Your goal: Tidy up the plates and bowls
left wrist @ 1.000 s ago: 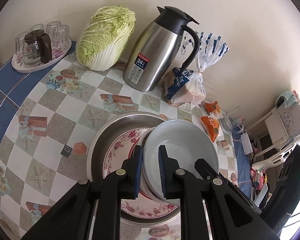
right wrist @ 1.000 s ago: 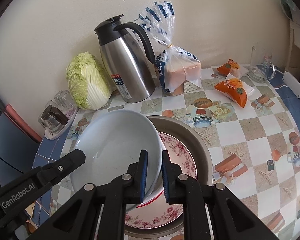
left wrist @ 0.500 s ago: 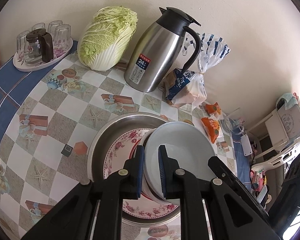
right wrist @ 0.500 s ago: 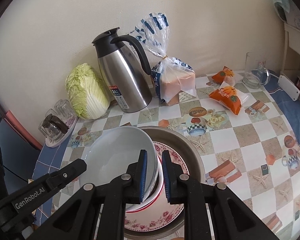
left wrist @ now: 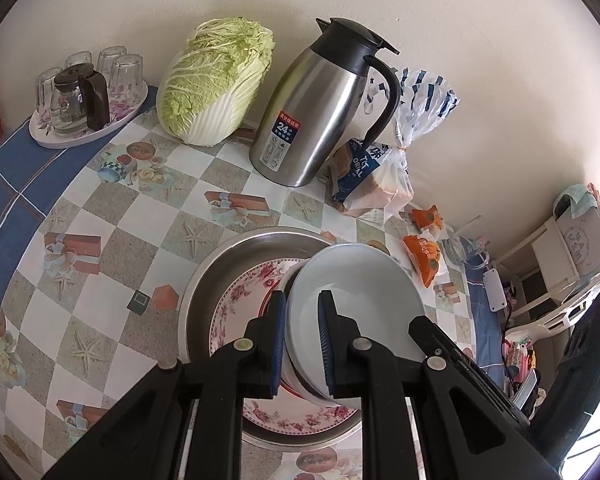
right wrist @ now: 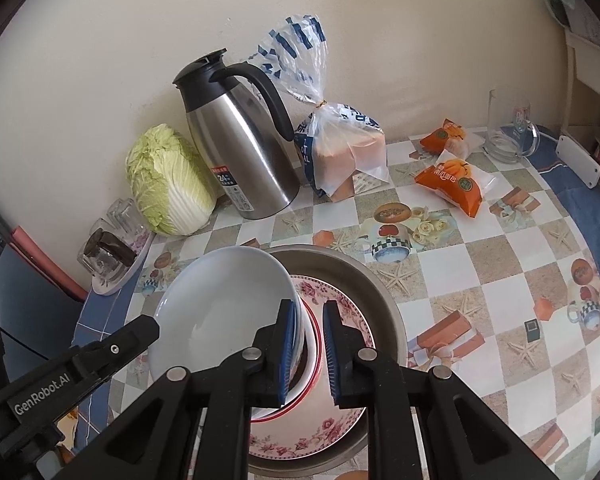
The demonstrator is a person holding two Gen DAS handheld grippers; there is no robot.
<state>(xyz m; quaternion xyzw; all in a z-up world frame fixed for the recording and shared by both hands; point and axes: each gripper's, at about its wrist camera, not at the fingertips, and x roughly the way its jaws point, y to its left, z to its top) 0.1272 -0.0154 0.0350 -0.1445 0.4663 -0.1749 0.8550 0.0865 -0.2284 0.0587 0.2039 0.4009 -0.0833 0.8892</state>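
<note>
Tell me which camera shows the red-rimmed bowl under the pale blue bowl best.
Right wrist: the red-rimmed bowl shows its wall and red rim beside the pale blue bowl. In the left wrist view only slivers show between the fingers.

Each claw (left wrist: pixel 302 344) is matte black plastic with ribbed blue pads (left wrist: pixel 278 344) and round silver screws at the joints. The left claw (right wrist: pixel 112 350) carries white "GenRobot.AI" lettering.

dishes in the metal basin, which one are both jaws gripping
The plain white bowl, topmost and pinched at opposite rims; the red-rimmed bowl and floral plate lie beneath it.
</note>
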